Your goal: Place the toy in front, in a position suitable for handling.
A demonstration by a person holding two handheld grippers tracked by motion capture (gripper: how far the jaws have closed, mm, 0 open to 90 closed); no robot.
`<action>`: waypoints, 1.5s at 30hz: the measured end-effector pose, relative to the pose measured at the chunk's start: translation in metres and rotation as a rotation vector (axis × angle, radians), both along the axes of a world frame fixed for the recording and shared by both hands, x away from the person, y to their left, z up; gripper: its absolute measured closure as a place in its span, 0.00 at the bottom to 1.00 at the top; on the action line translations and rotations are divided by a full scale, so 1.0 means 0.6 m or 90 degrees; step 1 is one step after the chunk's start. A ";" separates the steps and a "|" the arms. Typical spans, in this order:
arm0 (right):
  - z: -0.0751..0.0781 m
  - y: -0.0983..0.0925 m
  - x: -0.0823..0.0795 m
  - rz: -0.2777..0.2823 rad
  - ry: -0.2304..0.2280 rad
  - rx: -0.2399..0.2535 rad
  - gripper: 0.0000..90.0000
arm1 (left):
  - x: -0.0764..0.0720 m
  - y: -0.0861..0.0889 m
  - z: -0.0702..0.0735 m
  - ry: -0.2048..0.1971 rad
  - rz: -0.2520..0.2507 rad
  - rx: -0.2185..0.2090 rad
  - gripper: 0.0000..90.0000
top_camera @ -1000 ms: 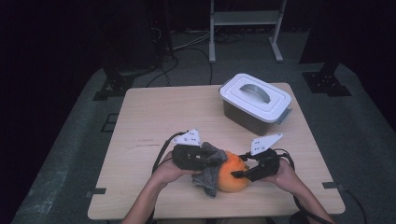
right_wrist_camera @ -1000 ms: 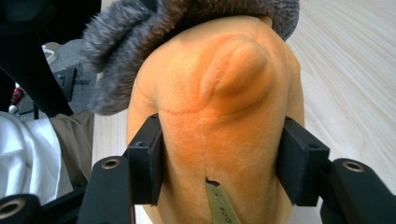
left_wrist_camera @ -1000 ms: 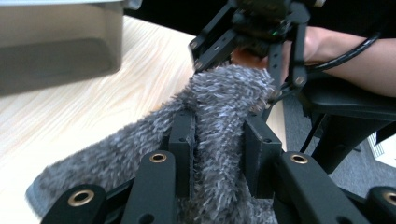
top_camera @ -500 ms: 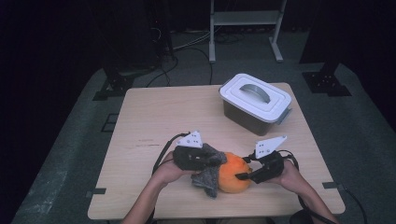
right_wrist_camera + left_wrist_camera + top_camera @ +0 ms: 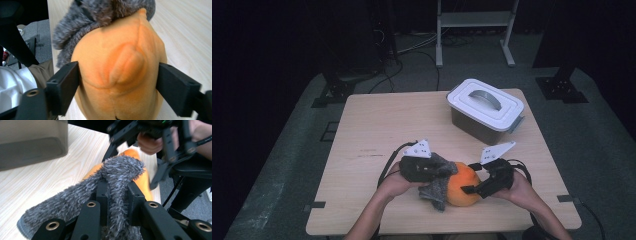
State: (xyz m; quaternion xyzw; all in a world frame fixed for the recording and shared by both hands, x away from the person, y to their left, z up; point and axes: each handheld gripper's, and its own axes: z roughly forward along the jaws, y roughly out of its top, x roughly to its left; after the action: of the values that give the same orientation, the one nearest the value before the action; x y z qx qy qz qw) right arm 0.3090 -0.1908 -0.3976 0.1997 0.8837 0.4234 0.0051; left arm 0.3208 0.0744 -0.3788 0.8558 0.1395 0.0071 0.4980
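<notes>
Pale wooden table (image 5: 377, 130), near edge: soft orange plush toy (image 5: 464, 185) with grey fuzzy part (image 5: 437, 187); left gripper (image 5: 117, 195) clamped on the fuzz, right gripper (image 5: 117, 82) jaws just widened, bracketing the body; likely light, squashy—grip the bulk, not loose pile.

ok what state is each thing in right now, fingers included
left gripper: shut on the grey furry cloth
right gripper: fingers have just been opening, they flank the orange plush toy
orange plush toy: on the table, cloth draped over it
storage box: lid on, handle flat
</notes>
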 end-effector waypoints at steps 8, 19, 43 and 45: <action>-0.012 0.015 0.010 0.083 -0.050 0.016 0.49 | -0.002 -0.001 0.017 -0.004 -0.011 -0.019 0.84; -0.020 -0.006 -0.010 0.168 -0.084 0.018 0.53 | 0.011 0.008 0.005 0.018 -0.005 0.010 0.84; -0.030 -0.031 -0.020 0.101 -0.053 -0.018 0.27 | -0.020 -0.010 -0.025 0.096 -0.068 -0.011 0.84; -0.030 -0.036 -0.021 0.090 -0.044 -0.021 0.25 | -0.020 -0.008 -0.026 0.096 -0.070 -0.014 0.84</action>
State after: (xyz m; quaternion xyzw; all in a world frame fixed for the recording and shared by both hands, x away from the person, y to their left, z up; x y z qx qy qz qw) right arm 0.2963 -0.2122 -0.4153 0.1220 0.9018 0.4146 0.0088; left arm 0.3087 0.0695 -0.3943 0.8548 0.1299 -0.0861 0.4949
